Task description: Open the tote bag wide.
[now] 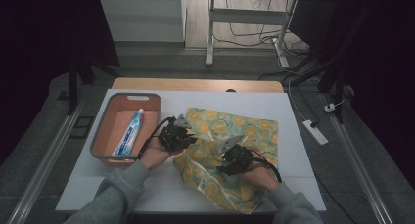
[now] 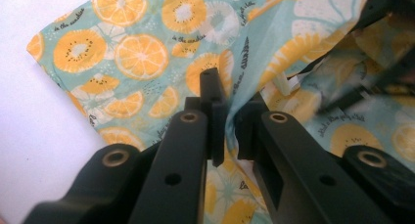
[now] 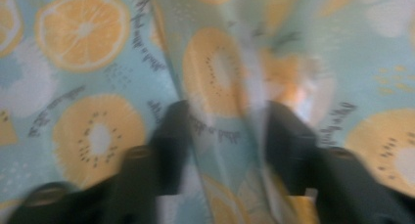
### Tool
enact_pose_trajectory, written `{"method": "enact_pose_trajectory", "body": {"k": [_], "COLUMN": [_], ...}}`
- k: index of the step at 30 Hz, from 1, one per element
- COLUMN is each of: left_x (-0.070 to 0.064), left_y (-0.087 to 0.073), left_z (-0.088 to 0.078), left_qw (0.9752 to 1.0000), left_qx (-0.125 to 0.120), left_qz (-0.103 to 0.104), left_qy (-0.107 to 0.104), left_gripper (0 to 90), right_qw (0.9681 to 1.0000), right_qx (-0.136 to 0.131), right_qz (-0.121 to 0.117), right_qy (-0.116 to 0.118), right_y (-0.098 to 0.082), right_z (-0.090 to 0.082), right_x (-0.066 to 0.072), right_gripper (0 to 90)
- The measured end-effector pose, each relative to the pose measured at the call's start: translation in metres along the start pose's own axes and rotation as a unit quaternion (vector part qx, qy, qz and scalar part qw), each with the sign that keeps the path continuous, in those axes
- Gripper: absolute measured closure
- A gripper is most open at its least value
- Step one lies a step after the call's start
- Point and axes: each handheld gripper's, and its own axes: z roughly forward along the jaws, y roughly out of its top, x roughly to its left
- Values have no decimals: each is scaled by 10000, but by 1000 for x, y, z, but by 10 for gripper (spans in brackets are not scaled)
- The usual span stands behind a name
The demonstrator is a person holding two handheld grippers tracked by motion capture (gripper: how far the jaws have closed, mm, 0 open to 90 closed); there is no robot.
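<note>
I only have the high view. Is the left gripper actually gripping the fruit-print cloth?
Observer: Yes. In the left gripper view the left gripper is nearly closed, with a fold of the fruit-print cloth pinched between its fingers.
Operator: And the right?
Observer: The right gripper straddles a raised ridge of the cloth; its view is blurred, so I cannot tell whether the fingers press it.
Operator: Any text on the fabric?
Observer: Small dark script runs between the printed citrus and kiwi slices.
</note>
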Motion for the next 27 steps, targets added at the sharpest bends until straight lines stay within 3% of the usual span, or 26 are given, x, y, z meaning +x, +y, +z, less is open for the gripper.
{"method": "enact_pose_trajectory", "body": {"k": [2, 3, 5, 8, 9, 10, 12, 16, 20, 27], "left_x": [0, -1, -2, -3, -3, -2, -1, 3, 7, 7], "left_y": [0, -1, -2, -3, -3, -2, -1, 1, 1, 0], "left_z": [0, 0, -2, -7, -7, -11, -16, -21, -23, -37], "left_qw": [10000, 10000, 10000, 10000, 10000, 9999, 9999, 9995, 9990, 9985], "left_qx": [25, 46, 43, -14, -14, -75, -149, -307, -406, -538], "left_qz": [18, 26, 41, 52, 52, 40, 29, -49, -135, -100], "left_qy": [-31, -47, -61, -62, -62, -62, -36, 82, 130, -20], "left_gripper": [847, 847, 844, 839, 837, 837, 833, 790, 637, 331], "right_qw": [9999, 9998, 9993, 9974, 9974, 9946, 9918, 9844, 9812, 9835], "right_qx": [-27, -43, -110, -507, -507, -833, -1044, -1532, -1643, -1385], "right_qz": [45, 19, -110, -62, -62, 49, 176, 666, 846, 1030], "right_qy": [-118, -180, -354, -508, -508, -614, -711, -559, -563, -547], "right_y": [0, 0, 2, 11, 11, 18, 24, 34, 44, 42], "right_z": [-1, -1, -3, -20, -20, -36, -49, -60, -55, -35], "right_x": [-3, -4, -4, -8, -8, -14, -24, -49, -64, -73], "right_gripper": [829, 881, 895, 898, 898, 897, 897, 897, 897, 897]}}
